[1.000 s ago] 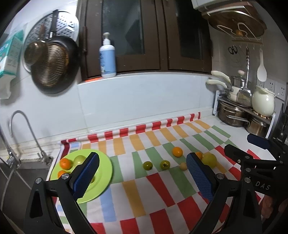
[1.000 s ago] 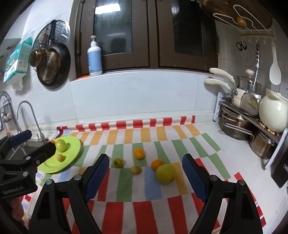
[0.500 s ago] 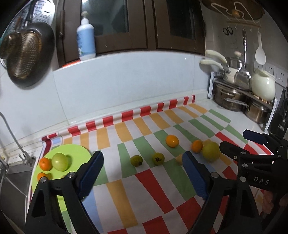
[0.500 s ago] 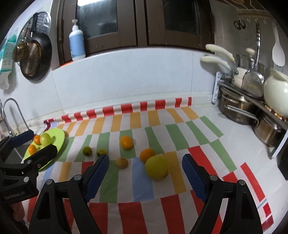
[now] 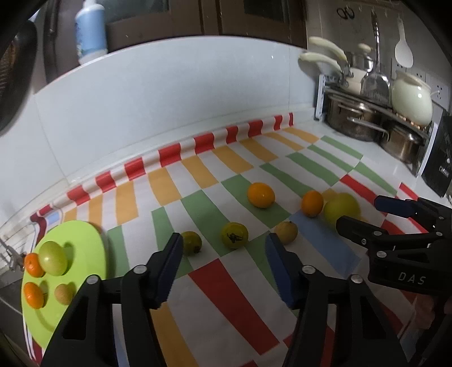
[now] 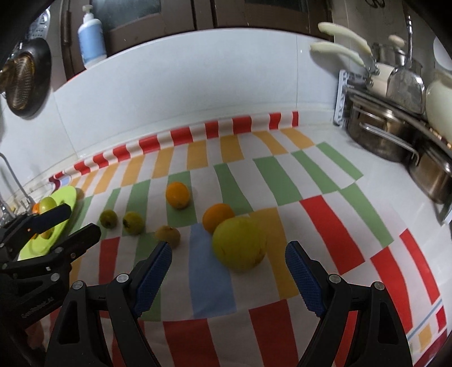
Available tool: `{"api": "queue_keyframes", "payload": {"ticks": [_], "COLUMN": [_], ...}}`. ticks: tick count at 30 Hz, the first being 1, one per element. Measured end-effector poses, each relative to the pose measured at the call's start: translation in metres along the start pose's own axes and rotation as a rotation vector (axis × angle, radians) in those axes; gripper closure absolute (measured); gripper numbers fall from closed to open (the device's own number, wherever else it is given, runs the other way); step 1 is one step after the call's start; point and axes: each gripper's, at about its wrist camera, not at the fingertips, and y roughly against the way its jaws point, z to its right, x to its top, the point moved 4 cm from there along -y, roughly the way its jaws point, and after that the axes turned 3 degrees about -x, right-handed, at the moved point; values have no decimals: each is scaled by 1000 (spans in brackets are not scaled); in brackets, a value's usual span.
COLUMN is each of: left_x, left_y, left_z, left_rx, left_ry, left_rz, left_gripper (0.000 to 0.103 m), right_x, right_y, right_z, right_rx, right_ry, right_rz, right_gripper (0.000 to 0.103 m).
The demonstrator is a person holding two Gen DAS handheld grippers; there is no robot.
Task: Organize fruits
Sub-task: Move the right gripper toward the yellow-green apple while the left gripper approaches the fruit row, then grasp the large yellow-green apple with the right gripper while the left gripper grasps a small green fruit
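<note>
Sorting fruit on a striped cloth (image 6: 214, 288), with a lime-green plate (image 5: 84, 242) at its left end.

Loose on the cloth: two oranges (image 6: 177, 194), two small green fruits (image 5: 234, 235), one brownish fruit (image 5: 286, 232), one large yellow-green citrus (image 6: 239, 244). Left gripper (image 5: 223, 262) closing, empty, before the small green fruits. Right gripper (image 6: 228, 261) wide apart, empty, just short of the large citrus.

I see white tiled wall (image 5: 169, 93) behind counter, dark wooden cabinets (image 6: 175, 17) above, steel pots (image 5: 353, 118) at counter's right edge; dim light.
</note>
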Motion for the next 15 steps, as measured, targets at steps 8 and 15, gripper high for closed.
{"api": "queue_keyframes", "payload": {"ticks": [8,15], "left_x": [0,0], "left_y": [-31,-51], "left_z": [0,2], "left_rx": [-44,-67], "left_ry": [-13,-28], "left_rz": [-60,-97], "left_gripper": [61,64], "right_x": [-2,-3], "right_y": [-24,-36], "right_z": [1,3], "right_rx": [0,8], "right_ry": [-16,-27], "right_rz": [-49,-82], "right_gripper": [29,36]}}
